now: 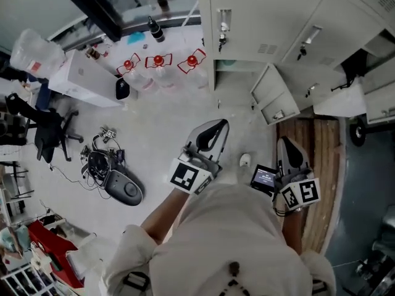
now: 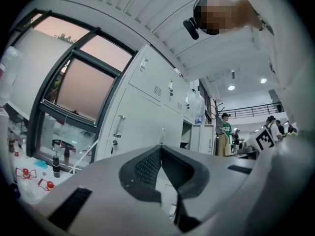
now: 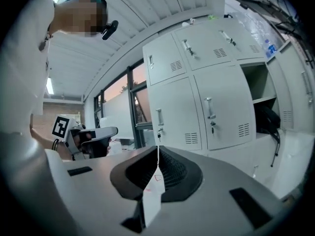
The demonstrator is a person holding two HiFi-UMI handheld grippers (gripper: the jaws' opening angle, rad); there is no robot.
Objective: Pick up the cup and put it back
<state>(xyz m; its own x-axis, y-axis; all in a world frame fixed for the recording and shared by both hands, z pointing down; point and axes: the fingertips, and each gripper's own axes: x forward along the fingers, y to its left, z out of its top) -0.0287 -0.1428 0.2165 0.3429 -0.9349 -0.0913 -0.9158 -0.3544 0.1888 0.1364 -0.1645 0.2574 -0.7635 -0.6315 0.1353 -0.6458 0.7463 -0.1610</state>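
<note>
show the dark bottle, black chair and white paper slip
dark bottle (image 1: 155, 31), head view, on its body
black chair (image 1: 48, 137), head view, on its seat
white paper slip (image 3: 152, 200), right gripper view, lower half

The left gripper (image 1: 218, 127) is showing a pale grey shell with black jaw pads, and its marker cube (image 1: 188, 176) is wearing black-and-white squares. The paper slip (image 3: 152, 193) in the right gripper (image 3: 157, 150) is showing white with red marks. The lockers (image 1: 259, 17) are looking off-white, the water bottles (image 1: 160, 71) are carrying red handles, and the floor strip (image 1: 322, 159) is showing wood-brown
</note>
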